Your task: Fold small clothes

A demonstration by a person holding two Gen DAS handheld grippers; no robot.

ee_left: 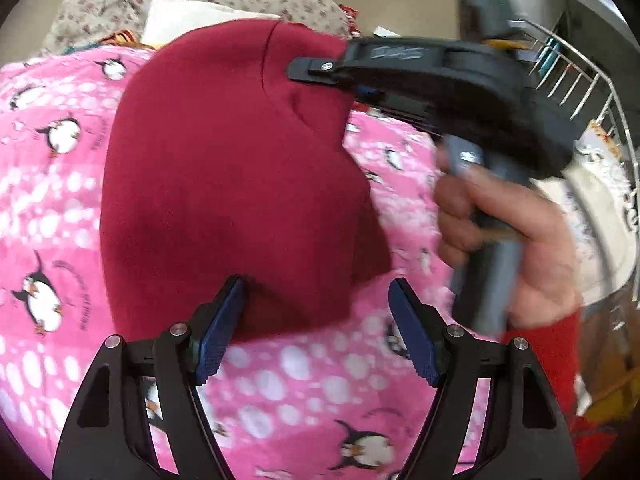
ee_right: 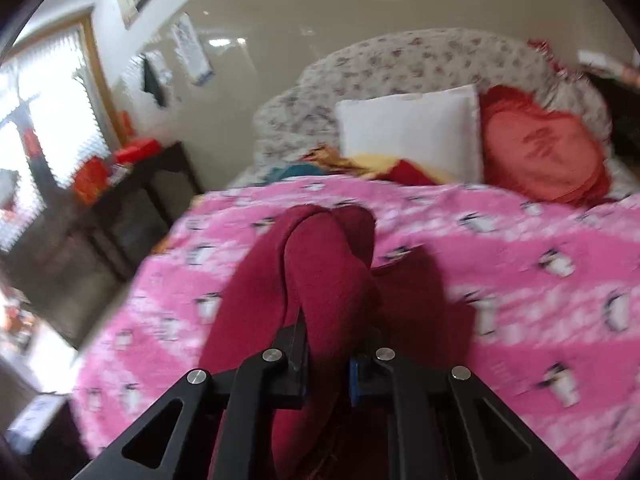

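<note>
The left gripper (ee_left: pixel 316 324) is held spread, its near edge of the red garment (ee_left: pixel 224 184) lying between the pads (ee_left: pixel 222 332) but unpinched. The right gripper (ee_right: pixel 328 364) is clamped on a bunched fold of the same cloth (lifted, by the look of it). The garment's long axis runs away from the left jaws. Beneath is spread a pink penguin blanket (ee_left: pixel 48 208); pillows (ee_right: pixel 412 132) are seen beyond.
</note>
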